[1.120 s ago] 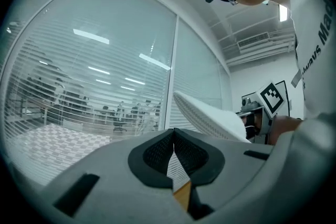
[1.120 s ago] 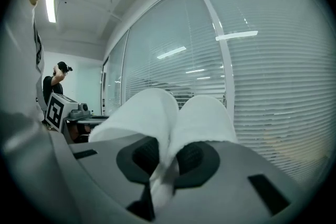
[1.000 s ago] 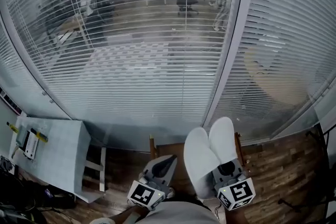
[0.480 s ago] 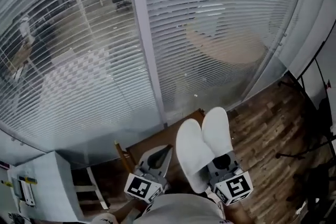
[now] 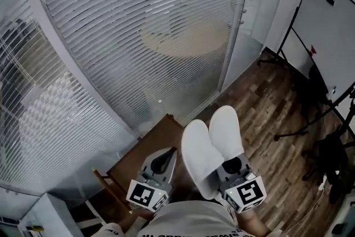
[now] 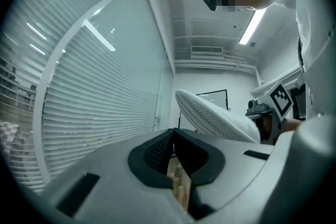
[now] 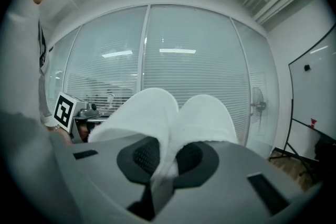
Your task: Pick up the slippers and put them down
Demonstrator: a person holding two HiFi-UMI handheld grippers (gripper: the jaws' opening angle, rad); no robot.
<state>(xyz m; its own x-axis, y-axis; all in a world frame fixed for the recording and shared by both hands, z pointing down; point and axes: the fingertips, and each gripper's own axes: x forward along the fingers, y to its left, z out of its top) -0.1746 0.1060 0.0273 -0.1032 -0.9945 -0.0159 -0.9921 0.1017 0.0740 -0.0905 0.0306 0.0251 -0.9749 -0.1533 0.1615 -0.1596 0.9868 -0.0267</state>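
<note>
Plainly, the right gripper (image 5: 233, 165) has its fingers (image 7: 140, 157) clenched on the pair of white slippers (image 5: 213, 141). It pinches their near edges, so both toes jut out ahead of the fingers, side by side and touching, raised above the wooden floor (image 5: 272, 114). Just beside it, the left gripper (image 5: 165, 155) has its fingers (image 6: 157, 152) pressed together with nothing between them; one slipper's ribbed sole (image 6: 210, 115) shows up and to the right of those fingers, and window blinds (image 5: 138, 19) stand ahead of both grippers.
</note>
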